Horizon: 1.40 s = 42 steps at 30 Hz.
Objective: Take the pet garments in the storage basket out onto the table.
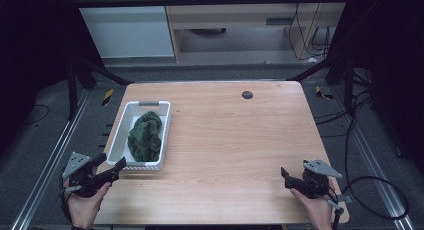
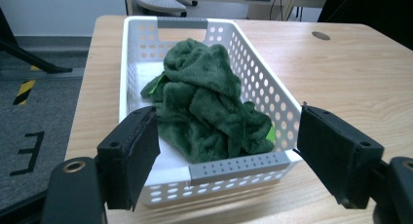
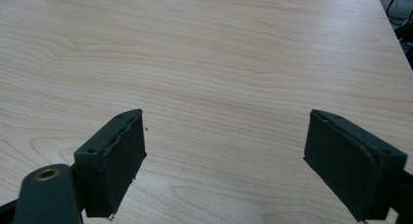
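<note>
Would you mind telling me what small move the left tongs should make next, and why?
Probably ease the left tongs forward and up over the near rim of the white basket, toward the green cloth. Their jaws stand open just short of that rim, with the crumpled cloth lying inside the basket right ahead. The right tongs are open over bare table, far from the basket.

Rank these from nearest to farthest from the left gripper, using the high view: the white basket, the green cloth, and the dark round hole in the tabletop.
1. White basket: its near rim sits just ahead of the left gripper.
2. Green cloth: heaped inside the basket.
3. Dark round hole: far side of the table, right of centre.
</note>
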Each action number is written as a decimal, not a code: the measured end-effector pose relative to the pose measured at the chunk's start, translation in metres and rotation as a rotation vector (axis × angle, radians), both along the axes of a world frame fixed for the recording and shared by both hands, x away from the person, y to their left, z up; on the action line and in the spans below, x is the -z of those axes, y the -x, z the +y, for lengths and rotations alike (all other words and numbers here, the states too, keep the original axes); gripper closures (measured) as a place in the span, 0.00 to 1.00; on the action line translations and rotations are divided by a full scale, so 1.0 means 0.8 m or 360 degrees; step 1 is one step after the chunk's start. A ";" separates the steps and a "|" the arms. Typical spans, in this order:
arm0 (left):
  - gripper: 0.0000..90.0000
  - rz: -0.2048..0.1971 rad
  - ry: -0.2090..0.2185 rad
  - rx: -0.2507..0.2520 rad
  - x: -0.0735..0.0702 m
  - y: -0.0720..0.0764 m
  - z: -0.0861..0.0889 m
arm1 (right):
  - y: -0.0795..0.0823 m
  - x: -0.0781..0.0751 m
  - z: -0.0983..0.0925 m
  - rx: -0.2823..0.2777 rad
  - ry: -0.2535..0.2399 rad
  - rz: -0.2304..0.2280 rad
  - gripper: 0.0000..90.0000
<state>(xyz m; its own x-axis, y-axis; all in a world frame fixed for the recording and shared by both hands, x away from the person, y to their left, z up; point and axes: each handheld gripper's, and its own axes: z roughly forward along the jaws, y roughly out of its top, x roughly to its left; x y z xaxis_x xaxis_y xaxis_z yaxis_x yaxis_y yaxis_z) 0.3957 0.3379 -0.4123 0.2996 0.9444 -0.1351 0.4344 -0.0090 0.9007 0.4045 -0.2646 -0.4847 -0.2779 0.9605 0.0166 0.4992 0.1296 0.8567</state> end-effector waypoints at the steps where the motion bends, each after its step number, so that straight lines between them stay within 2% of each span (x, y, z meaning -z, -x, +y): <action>1: 0.25 -0.0003 -0.0001 0.0003 -0.001 -0.001 0.000 | 0.000 0.000 0.000 -0.0002 -0.0001 -0.0009 0.17; 18: 0.25 -0.0037 -0.0036 0.0013 -0.028 -0.021 -0.009 | 0.000 -0.001 0.000 -0.0009 -0.0021 0.0012 0.16; 26: 0.25 -0.0033 -0.0058 0.0010 -0.035 -0.031 -0.011 | -0.001 0.000 0.001 -0.0020 -0.0003 0.0005 0.16; 31: 0.24 -0.0029 -0.0087 0.0024 -0.043 -0.042 -0.018 | -0.001 -0.001 0.001 -0.0020 -0.0015 0.0012 0.15; 42: 0.24 0.0003 -0.0121 0.0033 -0.048 -0.066 -0.030 | -0.002 0.000 0.000 -0.0026 -0.0006 0.0009 0.15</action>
<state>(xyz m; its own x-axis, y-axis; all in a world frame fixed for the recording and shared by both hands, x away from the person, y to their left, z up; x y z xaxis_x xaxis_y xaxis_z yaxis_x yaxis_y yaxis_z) 0.4488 0.3143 -0.3742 0.3192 0.9456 -0.0635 0.4350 -0.0867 0.8962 0.4058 -0.2642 -0.4850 -0.2935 0.9557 0.0216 0.5018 0.1348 0.8544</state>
